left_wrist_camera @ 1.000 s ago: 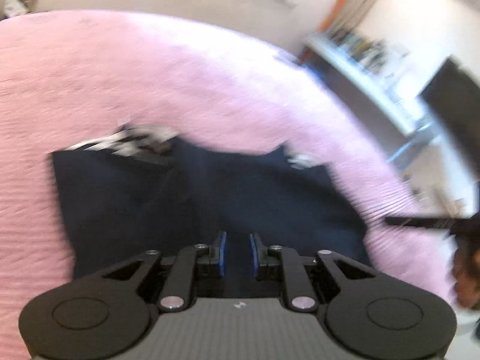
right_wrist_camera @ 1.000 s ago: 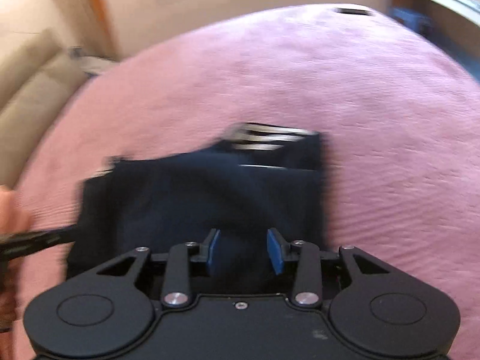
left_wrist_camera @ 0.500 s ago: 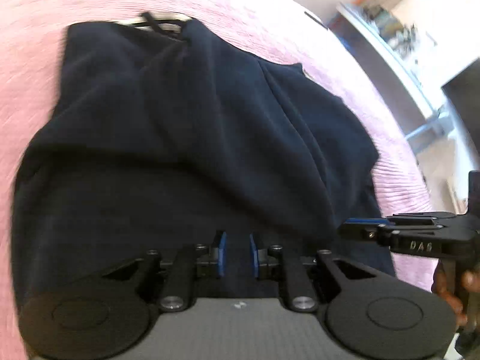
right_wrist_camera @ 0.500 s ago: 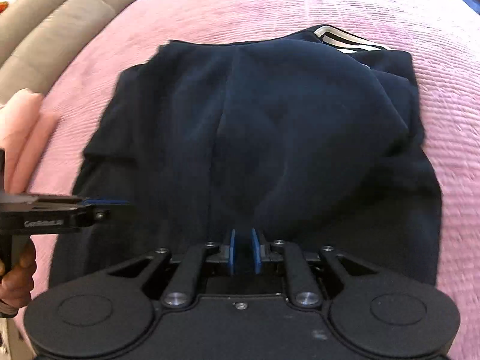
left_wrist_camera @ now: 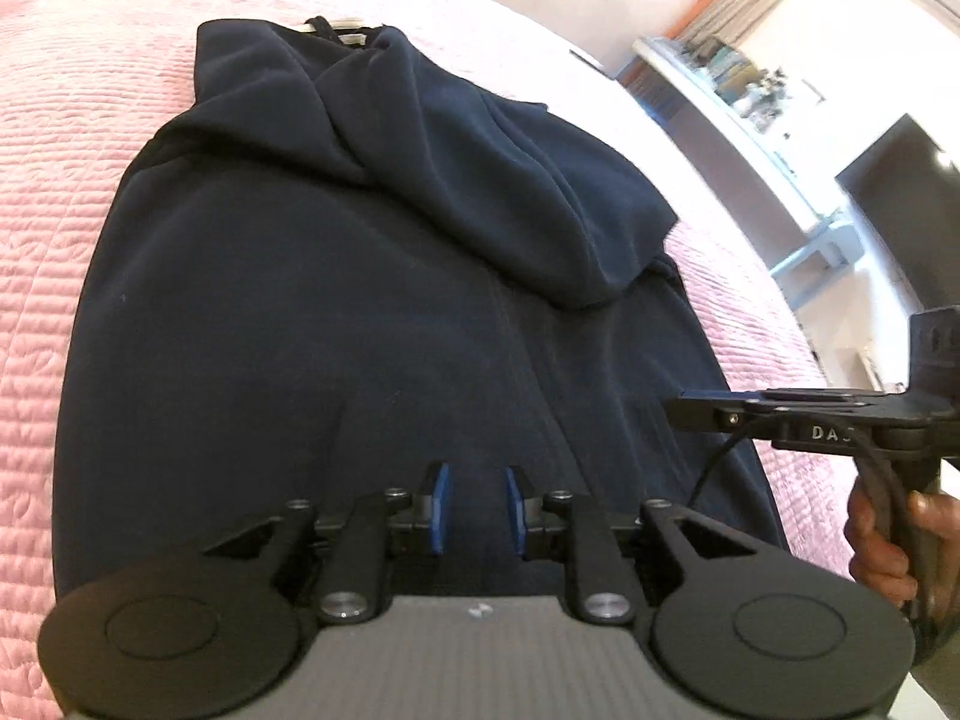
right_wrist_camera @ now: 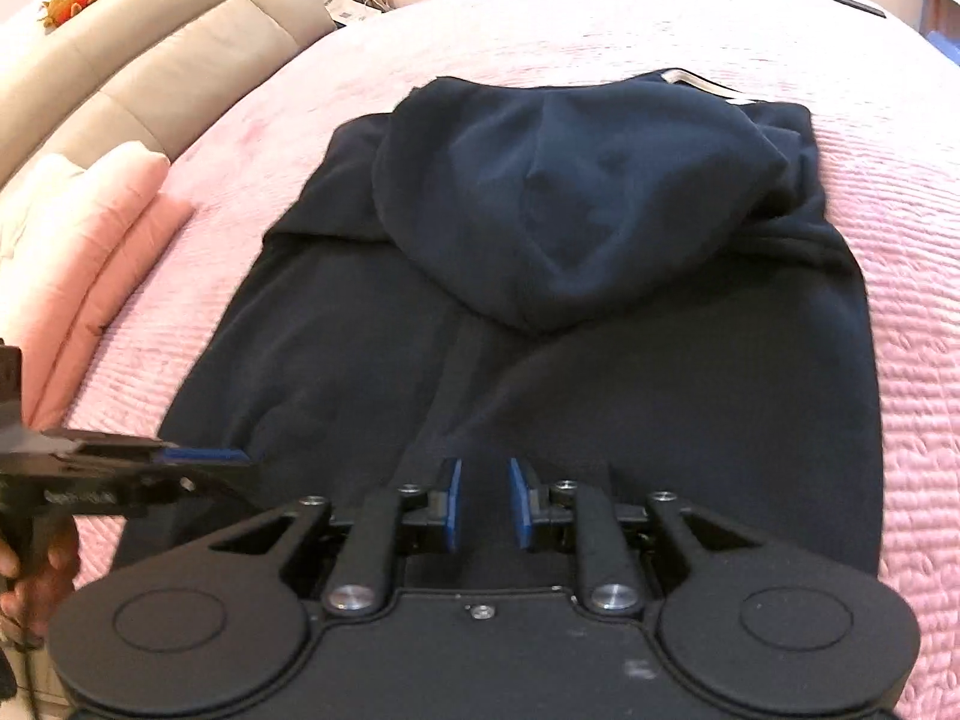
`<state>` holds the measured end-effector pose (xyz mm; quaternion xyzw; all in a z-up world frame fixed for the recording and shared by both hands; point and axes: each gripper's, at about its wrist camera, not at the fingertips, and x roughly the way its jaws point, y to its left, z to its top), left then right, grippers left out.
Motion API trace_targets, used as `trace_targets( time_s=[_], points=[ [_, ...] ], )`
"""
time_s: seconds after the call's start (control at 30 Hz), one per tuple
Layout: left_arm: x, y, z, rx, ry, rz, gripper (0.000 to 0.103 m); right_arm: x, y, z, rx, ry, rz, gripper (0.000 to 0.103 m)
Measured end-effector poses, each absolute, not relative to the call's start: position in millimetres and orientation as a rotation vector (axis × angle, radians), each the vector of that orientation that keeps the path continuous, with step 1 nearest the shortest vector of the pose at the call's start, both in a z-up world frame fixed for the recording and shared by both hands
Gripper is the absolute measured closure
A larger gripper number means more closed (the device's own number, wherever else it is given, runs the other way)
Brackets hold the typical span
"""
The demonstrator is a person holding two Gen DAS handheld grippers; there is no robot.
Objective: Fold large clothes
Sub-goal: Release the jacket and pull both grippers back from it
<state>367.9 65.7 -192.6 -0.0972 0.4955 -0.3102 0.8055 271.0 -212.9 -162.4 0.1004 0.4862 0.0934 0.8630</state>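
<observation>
A large dark navy hoodie [left_wrist_camera: 336,276] lies folded on the pink bedspread [left_wrist_camera: 54,138], its hood flopped over the body; it also shows in the right wrist view [right_wrist_camera: 570,276]. My left gripper [left_wrist_camera: 477,501] hovers over the near edge of the hoodie, jaws slightly apart and empty. My right gripper [right_wrist_camera: 485,498] hovers over the same near edge, jaws slightly apart and empty. The right gripper also appears side-on in the left wrist view [left_wrist_camera: 780,420]; the left gripper appears at the left of the right wrist view [right_wrist_camera: 150,468].
A pink pillow [right_wrist_camera: 90,228] and a beige padded headboard [right_wrist_camera: 138,54] lie left of the hoodie. A white shelf [left_wrist_camera: 732,114] and a dark screen [left_wrist_camera: 900,192] stand beyond the bed's right edge. The bedspread [right_wrist_camera: 936,276] extends around the garment.
Both grippers pulled back from the hoodie's near edge. The right gripper, nearly shut half a second ago, has opened a little. The hoodie now lies settled with the hood on top.
</observation>
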Motion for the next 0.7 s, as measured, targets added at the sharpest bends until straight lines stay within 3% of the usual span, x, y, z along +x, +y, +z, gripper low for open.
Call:
trace_targets(
  time_s=[0.1,0.17,0.23,0.37,0.53,0.7],
  points=[
    [347.9,75.9,-193.2,-0.138,0.983,-0.624,0.078,241.5,-220.7,-164.2,0.189,0.988,0.163,0.078],
    [328.9,84.2,-188.7,-0.134,0.923,-0.611,0.077,218.0,-227.5,-159.5,0.162,0.960,0.134,0.068],
    [307.5,92.1,-183.6,-0.129,0.878,-0.589,0.078,191.5,-234.9,-151.9,0.143,0.927,0.099,0.065],
    [251.1,105.6,-158.2,-0.110,0.836,-0.521,0.077,133.5,-245.4,-124.6,0.112,0.899,0.006,0.063],
    [202.4,131.8,-118.8,-0.120,0.880,-0.439,0.064,63.0,-256.3,-81.3,0.079,0.893,-0.025,0.037],
    [171.4,155.3,-91.4,-0.116,0.822,-0.366,0.053,27.8,-254.5,-76.7,0.034,0.875,-0.042,0.036]
  ],
)
